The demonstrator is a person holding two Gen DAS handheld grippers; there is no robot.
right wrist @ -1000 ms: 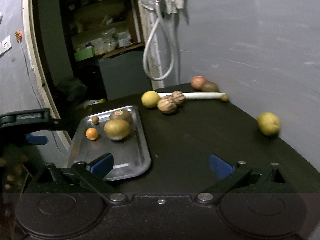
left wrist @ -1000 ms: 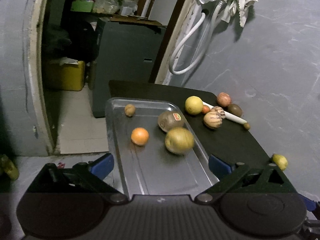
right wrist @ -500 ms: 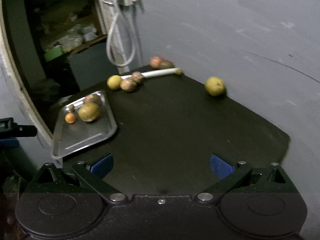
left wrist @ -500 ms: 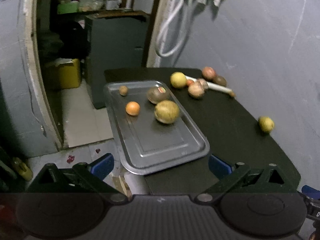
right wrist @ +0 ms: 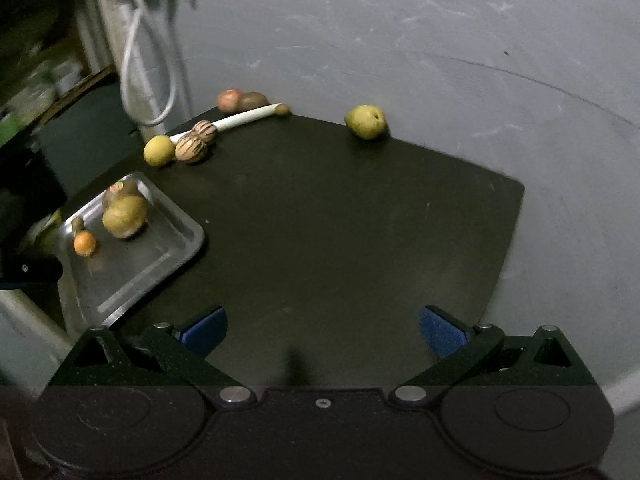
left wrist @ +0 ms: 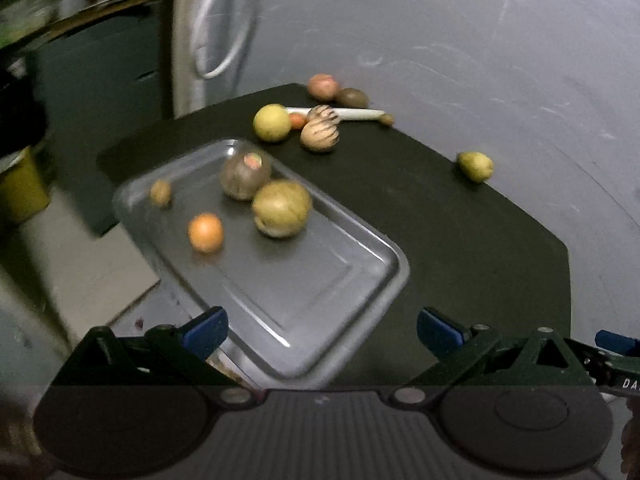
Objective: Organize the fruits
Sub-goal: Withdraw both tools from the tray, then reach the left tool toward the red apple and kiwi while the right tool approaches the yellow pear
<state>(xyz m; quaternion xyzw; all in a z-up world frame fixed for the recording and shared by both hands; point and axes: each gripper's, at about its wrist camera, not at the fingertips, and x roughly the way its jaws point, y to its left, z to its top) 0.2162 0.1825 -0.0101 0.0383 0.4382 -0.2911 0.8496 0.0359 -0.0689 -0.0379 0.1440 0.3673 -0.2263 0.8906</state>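
A metal tray [left wrist: 320, 304] [right wrist: 132, 276] lies on the left of the black table [right wrist: 340, 220] and overhangs its edge. In it sit a large yellow-green fruit [left wrist: 281, 208] [right wrist: 124, 216], a brown fruit with a sticker [left wrist: 244, 174], an orange [left wrist: 205, 233] [right wrist: 84, 243] and a small brown fruit [left wrist: 161, 193]. A yellow pear [left wrist: 475, 166] [right wrist: 365, 121] rests alone by the far edge. My left gripper [left wrist: 322, 332] hangs open over the tray's near end. My right gripper [right wrist: 323, 330] stands open and empty above the table's near side.
At the back lie a yellow round fruit [right wrist: 159, 151], two striped fruits [right wrist: 191, 148], a white stalk [right wrist: 244, 118], a red fruit [right wrist: 229, 100] and a brown one [right wrist: 253, 100]. A grey wall [right wrist: 440, 40] rises behind. White hoses [right wrist: 140, 60] hang by the doorway.
Both grippers have pulled back and risen, so more of the table shows. The left view has swung right. The big yellow-green fruit has settled in the tray. No fruit was taken.
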